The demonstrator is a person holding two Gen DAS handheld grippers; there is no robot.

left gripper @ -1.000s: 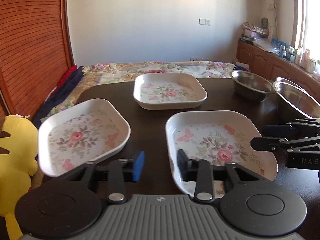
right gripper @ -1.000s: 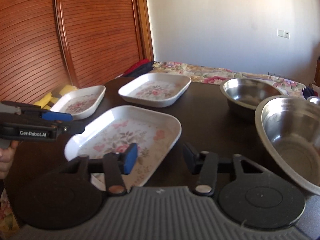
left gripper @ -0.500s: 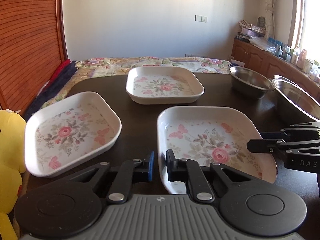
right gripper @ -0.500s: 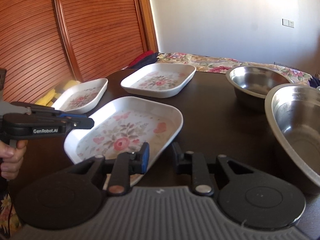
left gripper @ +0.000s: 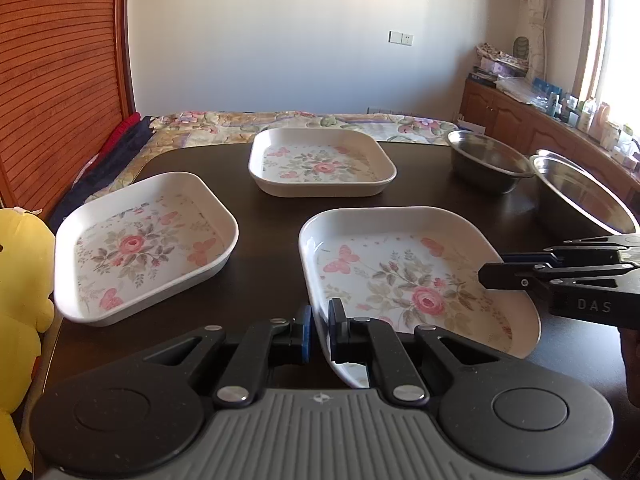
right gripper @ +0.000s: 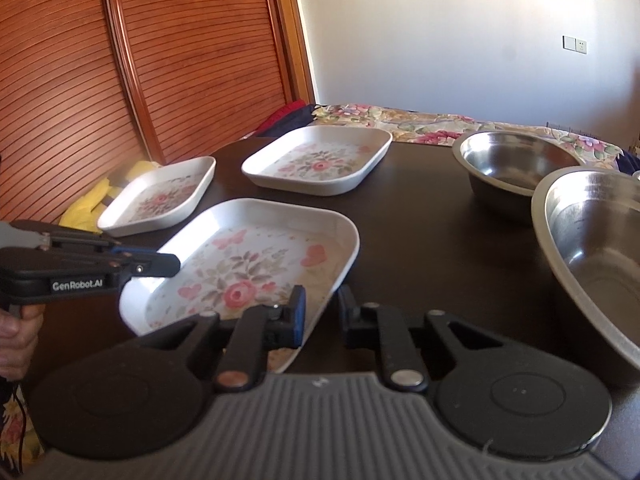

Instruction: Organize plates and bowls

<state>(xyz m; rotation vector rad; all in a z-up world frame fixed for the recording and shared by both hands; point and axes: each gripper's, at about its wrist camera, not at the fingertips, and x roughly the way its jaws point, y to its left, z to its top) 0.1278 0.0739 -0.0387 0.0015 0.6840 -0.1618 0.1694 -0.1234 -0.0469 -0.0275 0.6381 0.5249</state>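
Three floral plates and two steel bowls (right gripper: 520, 168) are set on the dark table (left gripper: 272, 220); nothing is held in any. The near plate (left gripper: 400, 272) is clamped at its near-left rim by the left gripper (left gripper: 319, 330), jaws nearly closed. The right gripper (right gripper: 322, 314), jaws approx. half open, straddles the plate's near-right rim; contact cannot be told.

This was a bedroom in a home. A bed with a flowery blanket (left gripper: 304, 126) stood just behind the dark table (left gripper: 264, 216). Beside the bed was a wooden sliding door (right gripper: 120, 80). A yellow soft toy (left gripper: 20, 280) sat near the table.
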